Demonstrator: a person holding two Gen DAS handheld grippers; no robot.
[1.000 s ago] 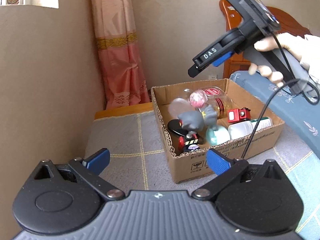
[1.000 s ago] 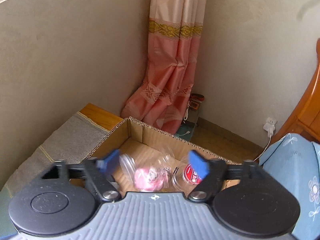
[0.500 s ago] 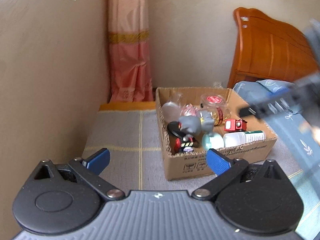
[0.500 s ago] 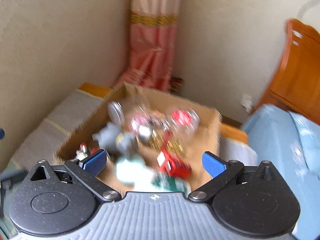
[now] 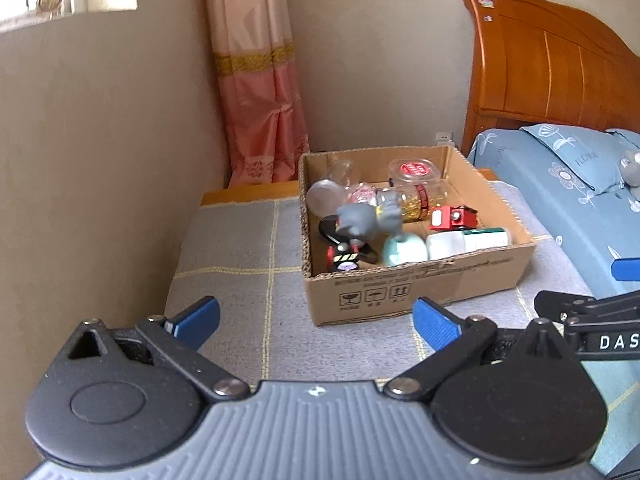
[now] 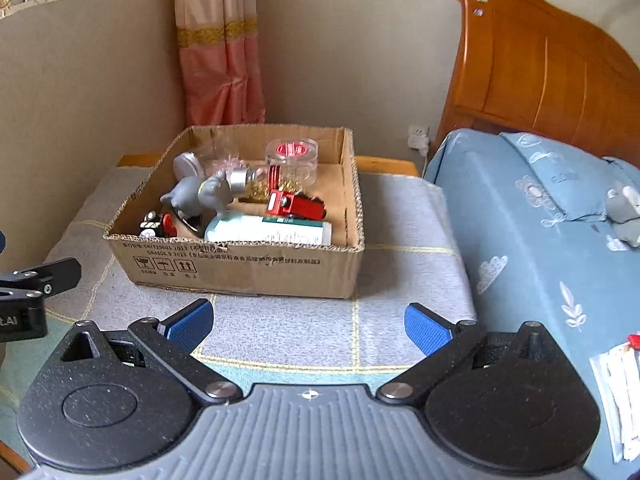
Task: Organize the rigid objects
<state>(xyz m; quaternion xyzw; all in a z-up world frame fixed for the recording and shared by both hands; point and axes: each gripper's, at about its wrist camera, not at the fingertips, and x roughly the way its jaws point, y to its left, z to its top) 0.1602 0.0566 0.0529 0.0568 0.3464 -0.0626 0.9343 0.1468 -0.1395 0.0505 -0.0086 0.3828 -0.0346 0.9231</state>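
Both grippers have pulled back from the box, side by side, pointing at it from the near edge of the grey checked mat. Left gripper (image 5: 316, 320): jaws wide apart, nothing between them, hanging over the mat (image 5: 248, 248) short of the cardboard box (image 5: 416, 280). The box sits on the mat between the wall and the bed (image 6: 532, 216), and the rigid items are all inside it: grey mouse figure (image 5: 362, 222) on top at the left-centre, a black and red toy (image 5: 346, 258) under it in the near-left corner, clear jar with red lid (image 5: 416, 176) at the back, red toy vehicle (image 5: 454, 218) right of centre, white bottle (image 5: 466, 240) lying along the near wall. Right gripper (image 6: 308, 324): jaws also wide apart and empty, well short of the box; its arm shows at the right edge of the left wrist view. Versus a second ago: the right gripper was up over the box with its jaws narrower; half a second ago it was in fast motion over the contents, blurred. Now it is low and level with the left one, image sharp. Nothing lies on the mat outside the box in either view, so this reads as the collecting done, or a reset pose between picks; which one cannot be told. Box contents look the same as earlier.
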